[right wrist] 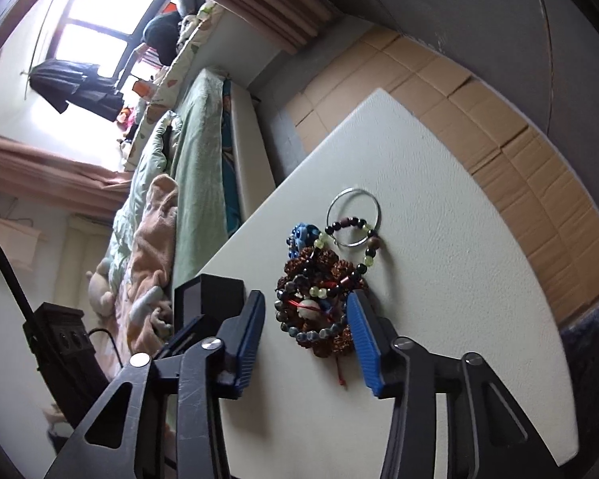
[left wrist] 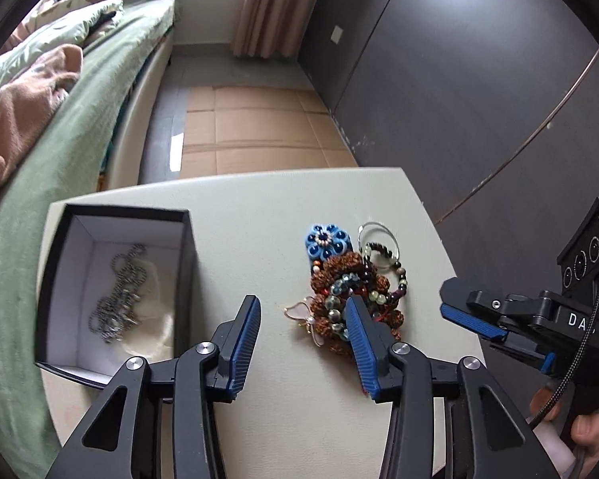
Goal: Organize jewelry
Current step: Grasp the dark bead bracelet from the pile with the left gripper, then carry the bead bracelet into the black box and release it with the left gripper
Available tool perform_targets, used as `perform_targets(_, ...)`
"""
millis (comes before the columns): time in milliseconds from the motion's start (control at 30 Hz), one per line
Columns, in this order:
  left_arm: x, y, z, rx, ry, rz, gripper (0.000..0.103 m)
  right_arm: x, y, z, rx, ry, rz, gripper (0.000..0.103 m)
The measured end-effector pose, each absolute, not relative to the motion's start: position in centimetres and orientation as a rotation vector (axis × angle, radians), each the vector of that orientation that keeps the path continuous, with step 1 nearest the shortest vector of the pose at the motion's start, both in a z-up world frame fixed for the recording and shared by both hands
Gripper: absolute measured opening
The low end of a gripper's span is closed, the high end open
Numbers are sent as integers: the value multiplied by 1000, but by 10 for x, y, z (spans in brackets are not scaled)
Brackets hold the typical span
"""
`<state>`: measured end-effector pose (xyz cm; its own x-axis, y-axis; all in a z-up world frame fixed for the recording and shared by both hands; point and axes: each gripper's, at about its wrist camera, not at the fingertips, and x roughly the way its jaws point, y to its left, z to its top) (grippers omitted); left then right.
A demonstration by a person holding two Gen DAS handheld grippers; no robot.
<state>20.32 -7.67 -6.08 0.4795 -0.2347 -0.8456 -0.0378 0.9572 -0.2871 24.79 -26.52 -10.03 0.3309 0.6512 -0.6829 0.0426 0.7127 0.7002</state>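
Observation:
A pile of jewelry (left wrist: 345, 279) lies on the pale table (left wrist: 259, 219): brown seed-bead bracelets, a blue flower piece (left wrist: 326, 240), a dark beaded bracelet and a silver hoop (left wrist: 379, 239). A black box (left wrist: 116, 291) at the left holds a silver chain (left wrist: 119, 295). My left gripper (left wrist: 303, 311) is open above the table, its right finger over the pile's near edge. My right gripper (left wrist: 455, 311) enters from the right, open. In the right wrist view the right gripper (right wrist: 305, 311) is open around the pile's (right wrist: 319, 303) near part; the hoop (right wrist: 353, 217) lies beyond, the box (right wrist: 207, 299) at the left.
A bed with green covers (left wrist: 60, 139) and a pink blanket runs along the left. Flattened cardboard (left wrist: 251, 131) covers the floor beyond the table. A dark wardrobe wall (left wrist: 459, 80) stands at the right. The table's far edge is close behind the jewelry.

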Motion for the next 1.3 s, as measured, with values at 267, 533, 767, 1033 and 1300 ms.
perform_targets(267, 215, -107, -87, -255, 1155, -141, 33, 259, -272, -130, 778, 1250, 396, 41)
perform_targets(533, 223, -99, -96, -319, 1166, -144, 10, 274, -265, -146, 820, 1297, 410, 41)
perform_targets(767, 221, -102, -79, -286, 1119, -152, 9, 284, -262, -157, 819, 1322, 391, 35)
perform_targets(1033, 215, -99, -47, -277, 1058, -174, 9, 283, -273, -144, 838, 1224, 370, 10)
perform_targets(1300, 205, -83, -8, -279, 979, -169, 9, 275, -269, -107, 813, 1112, 454, 10)
